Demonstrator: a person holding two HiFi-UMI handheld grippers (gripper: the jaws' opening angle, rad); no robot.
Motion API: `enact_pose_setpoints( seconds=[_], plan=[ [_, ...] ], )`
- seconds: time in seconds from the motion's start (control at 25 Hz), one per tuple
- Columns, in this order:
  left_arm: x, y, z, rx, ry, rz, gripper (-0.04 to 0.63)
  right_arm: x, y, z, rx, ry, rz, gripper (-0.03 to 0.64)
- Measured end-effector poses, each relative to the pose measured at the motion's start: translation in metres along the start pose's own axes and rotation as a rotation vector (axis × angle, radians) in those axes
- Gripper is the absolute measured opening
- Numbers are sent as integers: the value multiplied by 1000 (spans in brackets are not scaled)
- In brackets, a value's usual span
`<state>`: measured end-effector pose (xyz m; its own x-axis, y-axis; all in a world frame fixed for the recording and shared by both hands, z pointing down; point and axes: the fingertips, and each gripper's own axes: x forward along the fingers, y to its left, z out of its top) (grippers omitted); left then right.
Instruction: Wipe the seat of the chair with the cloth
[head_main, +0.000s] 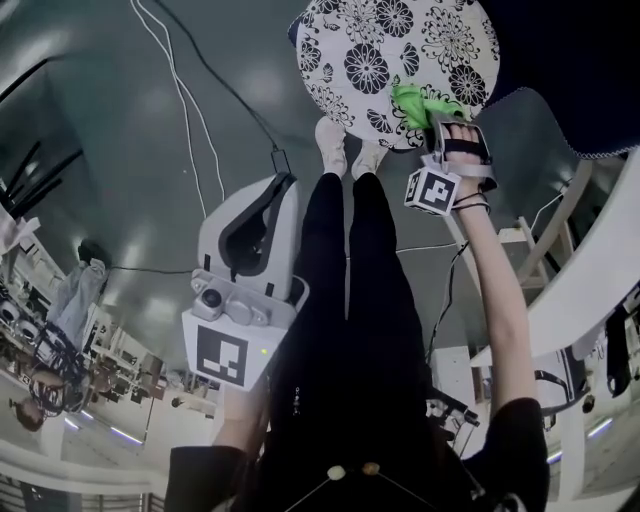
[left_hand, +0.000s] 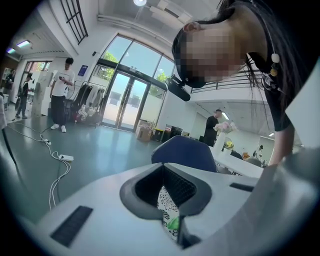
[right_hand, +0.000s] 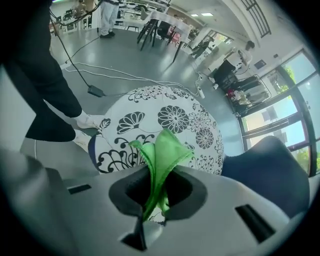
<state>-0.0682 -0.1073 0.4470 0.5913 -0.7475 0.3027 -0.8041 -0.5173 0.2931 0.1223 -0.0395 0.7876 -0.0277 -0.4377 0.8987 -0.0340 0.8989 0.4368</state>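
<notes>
The chair seat (head_main: 400, 50) is a round white cushion with black flower print, at the top of the head view. A bright green cloth (head_main: 420, 103) lies bunched on its near right edge. My right gripper (head_main: 437, 122) is shut on that cloth. In the right gripper view the cloth (right_hand: 162, 155) sticks up from between the jaws, over the seat (right_hand: 175, 115). My left gripper (head_main: 283, 185) hangs low at the left beside the person's legs, away from the chair. Its jaws look shut with nothing in them (left_hand: 172, 220).
The dark blue chair back (head_main: 570, 60) rises at the seat's right. The person's white shoes (head_main: 332, 145) stand against the seat's near edge. Cables (head_main: 190, 100) run across the grey floor at left. A white table (head_main: 590, 280) stands at right. People stand far off.
</notes>
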Motion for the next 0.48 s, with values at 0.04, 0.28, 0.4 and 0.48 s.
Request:
enact_pose_setpoints(
  seconds=[0.04, 0.28, 0.4, 0.48],
  plan=[
    [-1, -2, 0, -1, -1, -3, 6, -4, 5, 1, 2, 0, 4, 52],
    [-5, -11, -2, 0, -4, -18, 6, -28, 26, 6, 15, -26, 11, 52],
    [-8, -15, -4, 0, -11, -18, 6, -40, 33, 15, 1, -61, 4, 52],
    [-12, -19, -7, 0, -10, -20, 6, -46, 41, 20, -13, -71, 8, 52]
  ],
)
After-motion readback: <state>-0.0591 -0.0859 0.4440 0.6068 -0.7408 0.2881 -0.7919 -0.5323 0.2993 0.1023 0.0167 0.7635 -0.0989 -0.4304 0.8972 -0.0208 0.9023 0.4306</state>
